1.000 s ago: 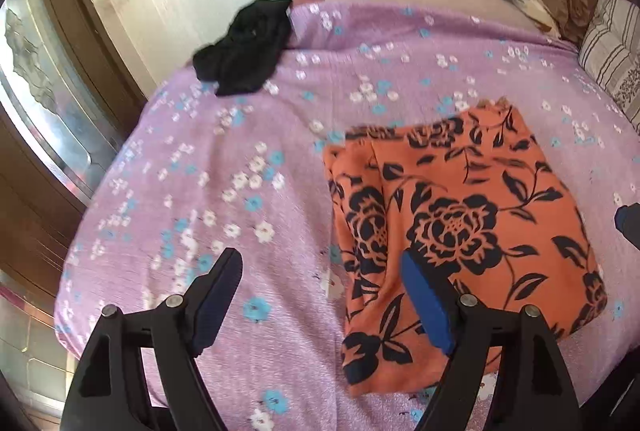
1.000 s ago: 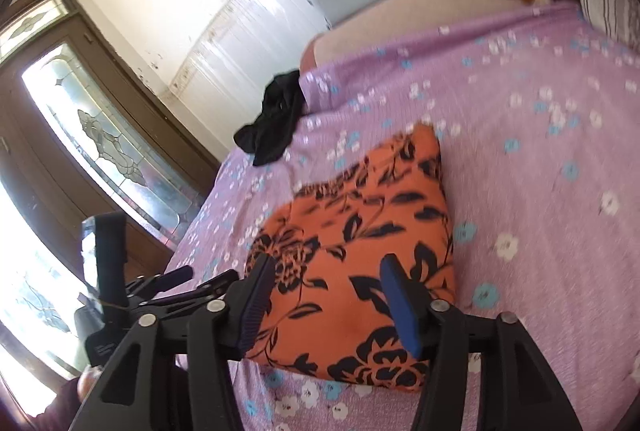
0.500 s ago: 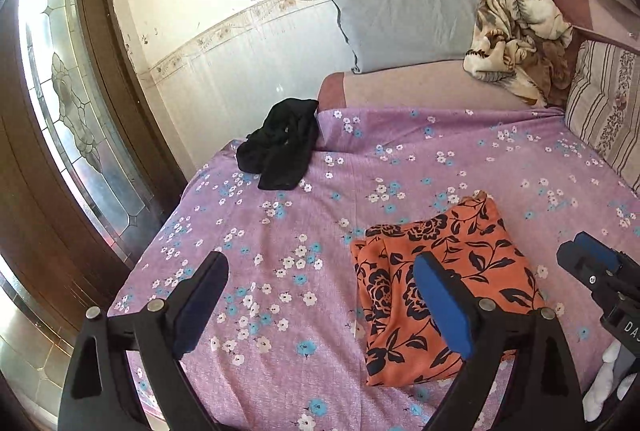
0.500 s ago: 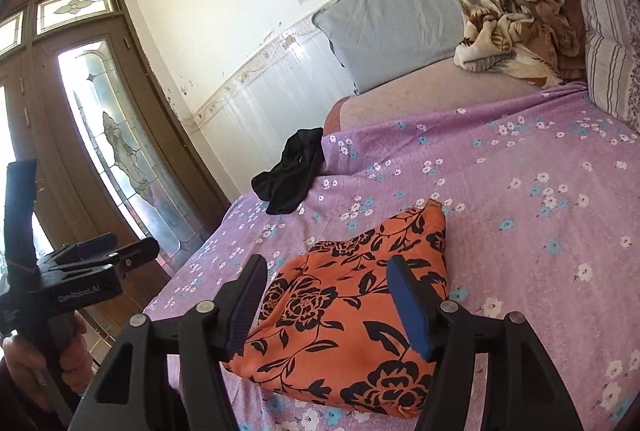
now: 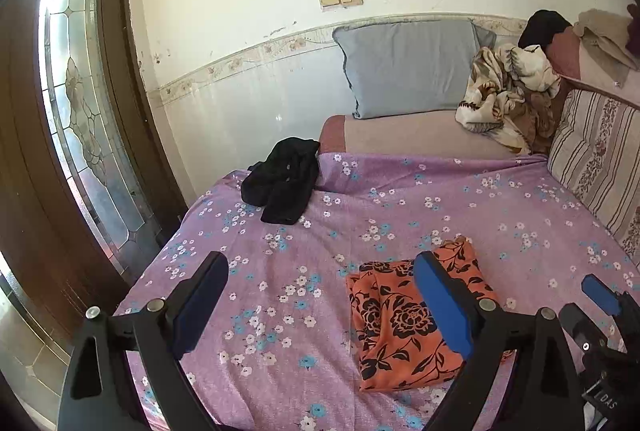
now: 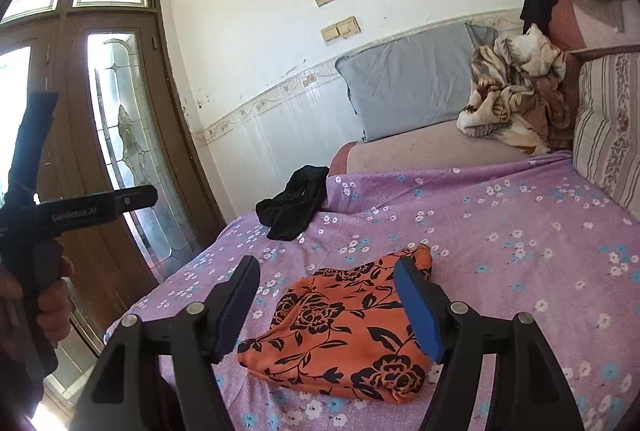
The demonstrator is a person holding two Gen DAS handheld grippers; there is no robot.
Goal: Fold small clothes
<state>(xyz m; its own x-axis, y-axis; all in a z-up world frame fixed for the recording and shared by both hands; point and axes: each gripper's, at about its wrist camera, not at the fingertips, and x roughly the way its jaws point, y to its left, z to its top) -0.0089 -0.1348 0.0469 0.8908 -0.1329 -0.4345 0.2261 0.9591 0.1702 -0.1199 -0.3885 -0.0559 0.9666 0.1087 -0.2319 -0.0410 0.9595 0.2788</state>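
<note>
A folded orange garment with black flowers (image 5: 396,323) lies flat on the purple flowered bedsheet (image 5: 500,223); it also shows in the right wrist view (image 6: 344,327). My left gripper (image 5: 320,307) is open and empty, held back above the near edge of the bed, left of the garment. My right gripper (image 6: 326,305) is open and empty, held above the garment without touching it. A crumpled black garment (image 5: 282,187) lies at the far left of the bed, also in the right wrist view (image 6: 294,207).
A grey pillow (image 5: 408,67) leans on the back wall. A crumpled patterned blanket (image 5: 504,95) lies at the far right corner. A striped cushion (image 5: 596,159) lines the right side. A glass-panelled wooden door (image 6: 120,135) stands at the left.
Both grippers have pulled back and up from the folded orange garment, which stays on the bed. The views have widened to show the wall and door.
</note>
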